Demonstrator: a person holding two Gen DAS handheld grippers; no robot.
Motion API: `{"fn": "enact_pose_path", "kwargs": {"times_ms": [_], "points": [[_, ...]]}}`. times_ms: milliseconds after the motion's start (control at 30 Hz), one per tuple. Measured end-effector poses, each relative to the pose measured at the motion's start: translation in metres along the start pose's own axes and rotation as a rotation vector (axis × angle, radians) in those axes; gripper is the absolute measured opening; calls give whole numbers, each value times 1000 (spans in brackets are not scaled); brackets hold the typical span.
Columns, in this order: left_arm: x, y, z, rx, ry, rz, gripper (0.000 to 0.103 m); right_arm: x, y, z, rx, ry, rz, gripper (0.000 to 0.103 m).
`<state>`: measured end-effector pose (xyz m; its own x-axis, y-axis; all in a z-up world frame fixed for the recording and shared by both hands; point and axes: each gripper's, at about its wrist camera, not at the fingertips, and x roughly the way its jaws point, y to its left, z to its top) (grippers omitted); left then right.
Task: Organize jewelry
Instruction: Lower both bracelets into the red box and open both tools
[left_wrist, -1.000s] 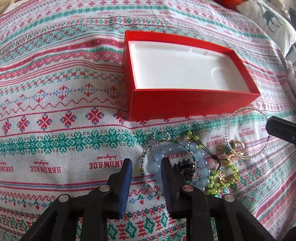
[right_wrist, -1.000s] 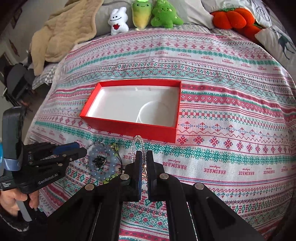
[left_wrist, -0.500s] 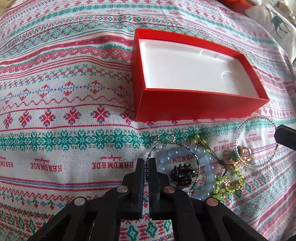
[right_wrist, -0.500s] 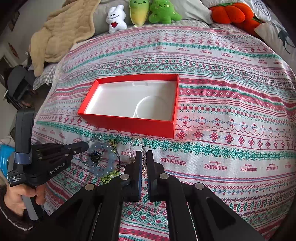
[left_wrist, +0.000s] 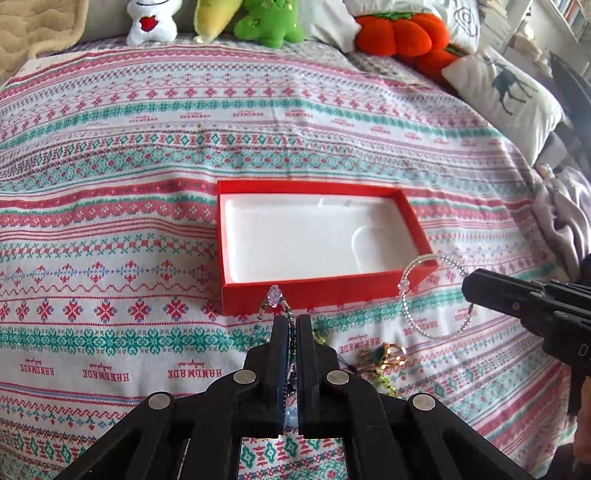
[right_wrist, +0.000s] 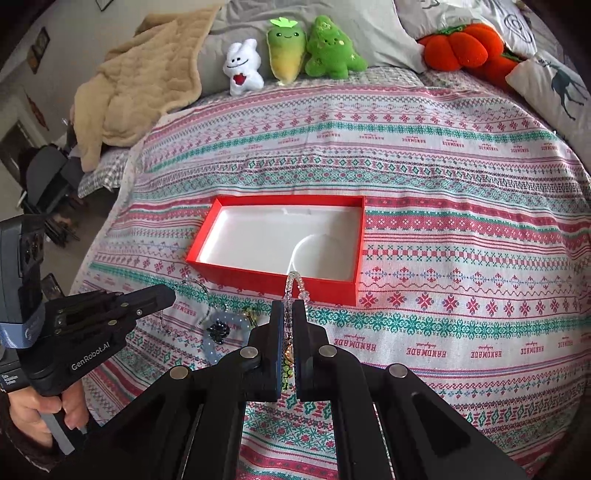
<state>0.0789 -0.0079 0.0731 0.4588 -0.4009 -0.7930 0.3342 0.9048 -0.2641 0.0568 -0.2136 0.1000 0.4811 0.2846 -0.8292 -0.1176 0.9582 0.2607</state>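
A red box (left_wrist: 317, 293) with a white liner lies open on the patterned bedspread; it also shows in the right wrist view (right_wrist: 273, 280). My left gripper (left_wrist: 291, 321) is shut on a thin beaded bracelet (left_wrist: 274, 295) lifted just before the box's near wall. My right gripper (right_wrist: 289, 308) is shut on a clear crystal bracelet (right_wrist: 295, 282), which shows as a hanging loop in the left wrist view (left_wrist: 436, 295). Gold rings with a green stone (left_wrist: 384, 356), a pale blue bead bracelet (right_wrist: 221, 325) and a black clip (right_wrist: 218, 330) lie on the bedspread.
Plush toys (right_wrist: 291, 51), an orange pumpkin cushion (right_wrist: 461, 46) and a deer pillow (left_wrist: 506, 88) line the far end of the bed. A beige blanket (right_wrist: 140, 85) lies at the far left. The bed's left edge drops to the floor.
Both grippers have risen and pulled back, each lifting its bracelet off the pile. The left gripper closed about a second ago and now holds the thin bracelet up before the box.
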Motion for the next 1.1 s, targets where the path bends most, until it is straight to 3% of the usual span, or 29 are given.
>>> {"fn": "enact_pose_path", "kwargs": {"times_ms": [267, 533, 733, 833, 1000, 1100], "points": [[-7, -9, 32, -45, -88, -59, 0, -2, 3, 18, 15, -45, -12, 4], [12, -15, 54, -83, -132, -160, 0, 5, 13, 31, -32, -89, -55, 4], [49, 10, 53, -140, -82, -89, 0, 18, 8, 36, -24, -80, -76, 4], [60, 18, 50, -148, -63, -53, 0, 20, 8, 44, 3, -79, -45, 4], [64, 20, 50, -151, -60, -43, 0, 20, 7, 62, 75, -117, 98, 4], [66, 18, 50, -136, -59, -38, 0, 37, 0, 63, 110, -93, 165, 4]]}}
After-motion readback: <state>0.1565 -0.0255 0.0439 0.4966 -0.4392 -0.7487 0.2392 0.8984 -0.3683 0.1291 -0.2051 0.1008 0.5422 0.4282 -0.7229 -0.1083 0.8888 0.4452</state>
